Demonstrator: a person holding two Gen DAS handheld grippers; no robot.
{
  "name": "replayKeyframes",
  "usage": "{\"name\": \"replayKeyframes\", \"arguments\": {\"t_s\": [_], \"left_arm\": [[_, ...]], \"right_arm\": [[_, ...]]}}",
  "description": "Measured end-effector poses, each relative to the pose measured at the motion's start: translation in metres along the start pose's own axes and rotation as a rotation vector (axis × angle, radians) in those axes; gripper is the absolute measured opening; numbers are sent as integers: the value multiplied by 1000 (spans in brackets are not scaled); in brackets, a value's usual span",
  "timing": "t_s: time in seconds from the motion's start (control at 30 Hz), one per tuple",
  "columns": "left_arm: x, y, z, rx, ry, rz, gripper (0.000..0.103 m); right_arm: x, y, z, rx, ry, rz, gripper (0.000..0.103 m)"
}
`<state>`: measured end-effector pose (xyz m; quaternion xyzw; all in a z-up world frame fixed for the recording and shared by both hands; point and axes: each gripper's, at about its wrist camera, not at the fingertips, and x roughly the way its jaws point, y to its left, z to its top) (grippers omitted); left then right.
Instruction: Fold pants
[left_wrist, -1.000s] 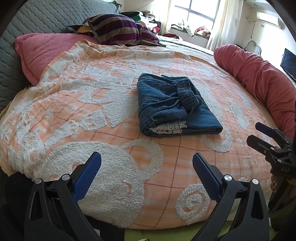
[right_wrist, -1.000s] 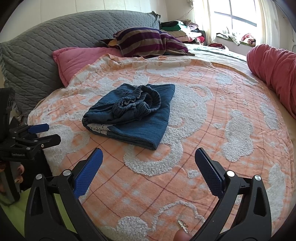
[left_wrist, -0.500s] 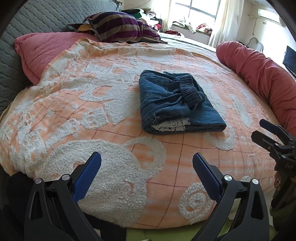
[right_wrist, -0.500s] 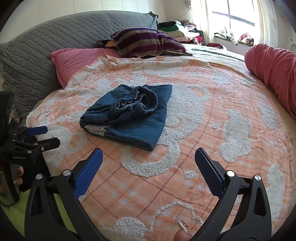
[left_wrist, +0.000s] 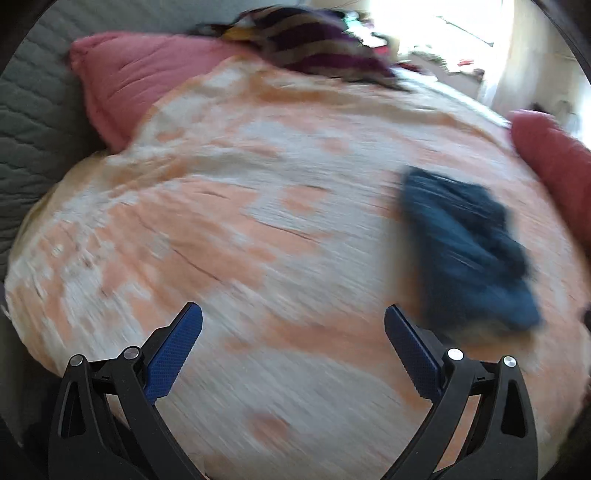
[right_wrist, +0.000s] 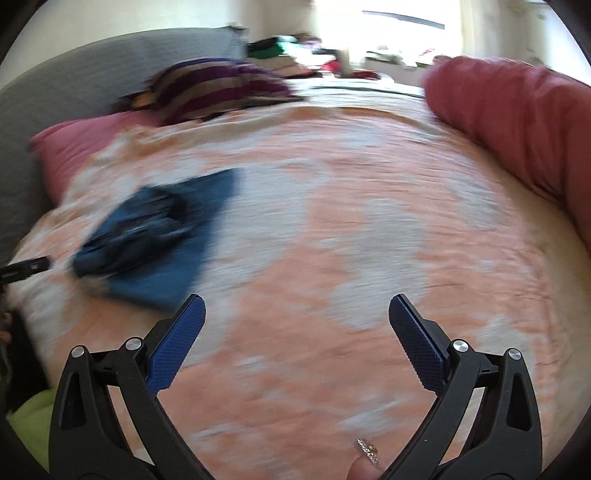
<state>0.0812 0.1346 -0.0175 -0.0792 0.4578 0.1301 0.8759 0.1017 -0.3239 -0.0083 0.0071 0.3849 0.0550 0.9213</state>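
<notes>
The folded blue denim pants (left_wrist: 465, 247) lie on the orange and white bedspread (left_wrist: 258, 206), to the right in the left wrist view and to the left in the right wrist view (right_wrist: 155, 240). Both views are motion-blurred. My left gripper (left_wrist: 293, 314) is open and empty, held above the bed's near edge, left of the pants. My right gripper (right_wrist: 297, 304) is open and empty, right of the pants. The left gripper's tip (right_wrist: 26, 266) shows at the left edge of the right wrist view.
A pink pillow (left_wrist: 133, 77) and a striped pillow (left_wrist: 317, 44) lie at the head of the bed by the grey headboard (right_wrist: 74, 74). A long red bolster (right_wrist: 517, 122) runs along the far side. A window (right_wrist: 388, 26) is behind.
Both cameras have swung apart quickly, blurring the view: the pants shifted right in the left view and left in the right view. Both grippers stay open. The pants lie as before.
</notes>
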Motion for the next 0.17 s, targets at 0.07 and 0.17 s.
{"name": "replayKeyframes", "arguments": {"t_s": [0.07,0.17], "left_arm": [[28,30,26,-46,31,64,99],[59,69,61,-115,51,140,99]], "right_arm": [[15,-41,9,66,19,-75,94],[37,-99,22,143,60,-211,94]]}}
